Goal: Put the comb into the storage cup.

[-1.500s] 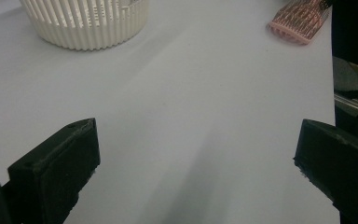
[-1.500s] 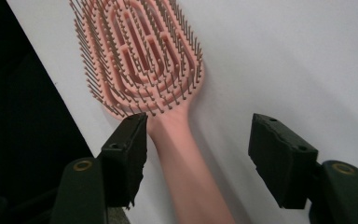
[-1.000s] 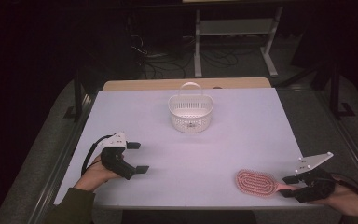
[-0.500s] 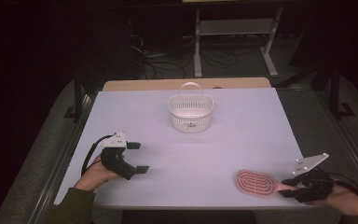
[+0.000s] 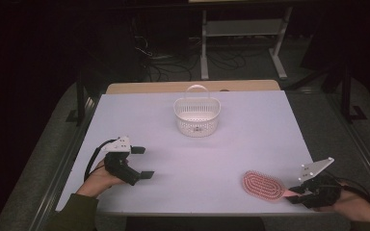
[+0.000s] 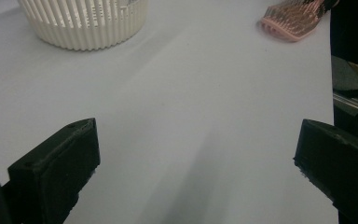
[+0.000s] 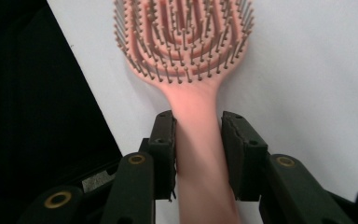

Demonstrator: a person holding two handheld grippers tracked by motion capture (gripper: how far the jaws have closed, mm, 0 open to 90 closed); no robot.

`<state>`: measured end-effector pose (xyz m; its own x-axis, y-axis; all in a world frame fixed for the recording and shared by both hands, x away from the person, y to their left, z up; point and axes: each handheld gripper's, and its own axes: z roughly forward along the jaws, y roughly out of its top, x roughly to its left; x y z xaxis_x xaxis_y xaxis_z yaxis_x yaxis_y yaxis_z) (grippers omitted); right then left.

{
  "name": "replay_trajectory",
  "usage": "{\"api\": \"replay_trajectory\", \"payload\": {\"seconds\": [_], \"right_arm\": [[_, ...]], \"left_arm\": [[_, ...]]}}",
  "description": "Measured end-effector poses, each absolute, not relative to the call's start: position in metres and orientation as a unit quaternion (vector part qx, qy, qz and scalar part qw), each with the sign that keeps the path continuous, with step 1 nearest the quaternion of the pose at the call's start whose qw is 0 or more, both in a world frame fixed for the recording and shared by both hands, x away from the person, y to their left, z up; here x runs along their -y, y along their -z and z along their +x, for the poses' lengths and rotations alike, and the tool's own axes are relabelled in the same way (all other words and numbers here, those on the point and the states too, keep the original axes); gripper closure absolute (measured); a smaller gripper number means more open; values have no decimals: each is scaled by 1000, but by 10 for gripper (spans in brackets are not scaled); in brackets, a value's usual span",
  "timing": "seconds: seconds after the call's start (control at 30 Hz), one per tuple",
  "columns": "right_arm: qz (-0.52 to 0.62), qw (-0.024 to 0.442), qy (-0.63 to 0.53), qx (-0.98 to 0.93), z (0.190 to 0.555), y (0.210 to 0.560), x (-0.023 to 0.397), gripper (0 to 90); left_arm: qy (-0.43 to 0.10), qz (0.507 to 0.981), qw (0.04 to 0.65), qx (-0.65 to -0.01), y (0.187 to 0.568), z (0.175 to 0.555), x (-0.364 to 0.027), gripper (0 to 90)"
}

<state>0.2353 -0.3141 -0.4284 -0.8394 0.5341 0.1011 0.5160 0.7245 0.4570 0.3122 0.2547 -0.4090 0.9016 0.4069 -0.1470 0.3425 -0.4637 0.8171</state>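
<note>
The right gripper [image 7: 198,140] has just been closing its 2 black jaws around the handle of the pink hairbrush [image 7: 186,56]. In the right gripper view both pads now sit against the handle's sides, pinching it; a second earlier they stood wider. Neither hand has shifted across the table, and the brush lies in the same spot.

The hairbrush [image 5: 264,185] lies flat near the front right corner of the white table [image 5: 250,130], bristles up. It is smooth pink plastic with an oval, slotted head and rows of thin pins. Its handle end is cut off at the bottom of the right gripper view.

The left gripper [image 5: 142,162] rests at the front left, its blocky matte jaws spread wide with only bare tabletop between them.

A cream plastic basket [image 5: 197,115], ribbed with narrow slits and topped by a thin arched handle, stands mid-table toward the back. Its inside is hard to make out. The room behind is dark.
</note>
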Motion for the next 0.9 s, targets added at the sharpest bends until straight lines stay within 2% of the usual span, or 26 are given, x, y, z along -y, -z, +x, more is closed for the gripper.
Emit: {"api": "replay_trajectory", "payload": {"seconds": [0.4,0.9], "right_arm": [[297,12,-245,-923,238,428,313,681],[306,39,-272,-911,246,421,307,683]], "left_arm": [[-34,855,470,-219,409,313,-255,1],[-34,853,472,-221,409,312,-256,1]]}}
